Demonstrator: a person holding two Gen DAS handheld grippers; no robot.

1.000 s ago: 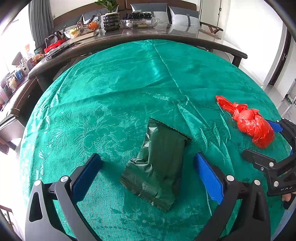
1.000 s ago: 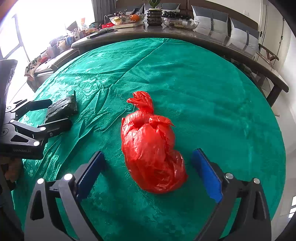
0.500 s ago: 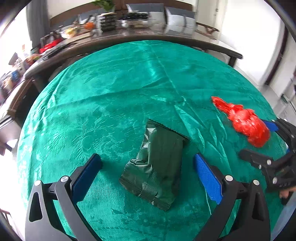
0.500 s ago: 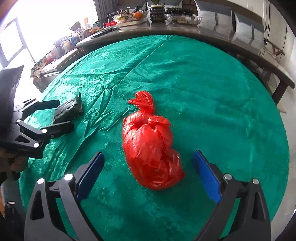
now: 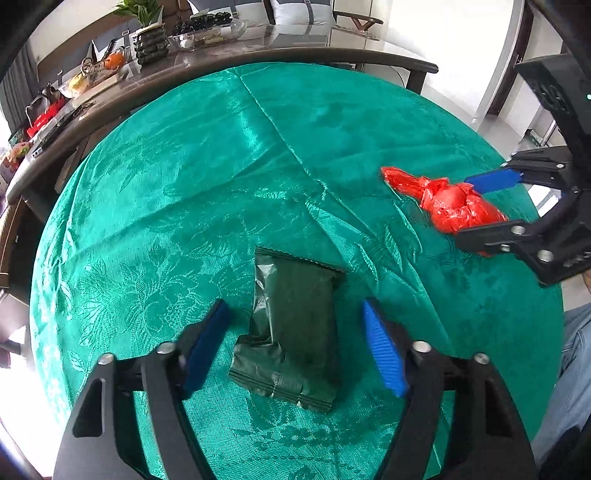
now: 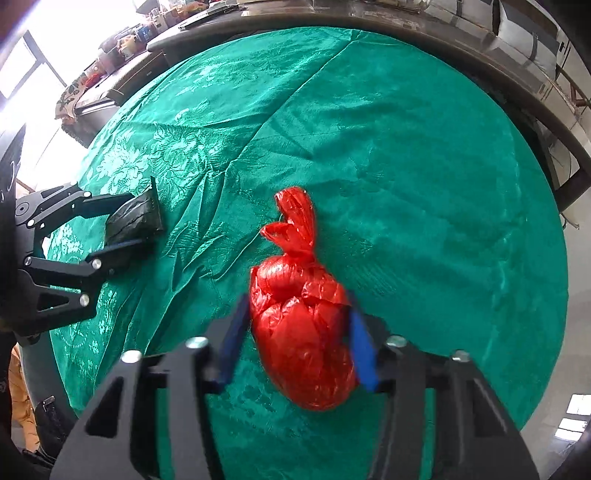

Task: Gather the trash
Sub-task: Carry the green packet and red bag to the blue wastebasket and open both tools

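A dark green wrapper lies flat on the green tablecloth. My left gripper straddles it, jaws closing, with a gap still showing between each blue pad and the wrapper. A knotted red plastic bag sits further right on the cloth. My right gripper is closing on its bulging body, and both blue pads touch the bag's sides. The knot sticks out beyond the fingertips. The left wrist view shows that gripper clamped across the red bag. In the right wrist view the wrapper lies between the left gripper's fingers.
The round table's edge curves close behind both grippers. Beyond it runs a long dark counter with a potted plant, fruit and a glass bowl. A person's denim-clad leg is at the right.
Both pairs of jaws have narrowed. The right pads went from wide apart to touching the red bag. The left pads came in toward the wrapper, and the left view rolled slightly.
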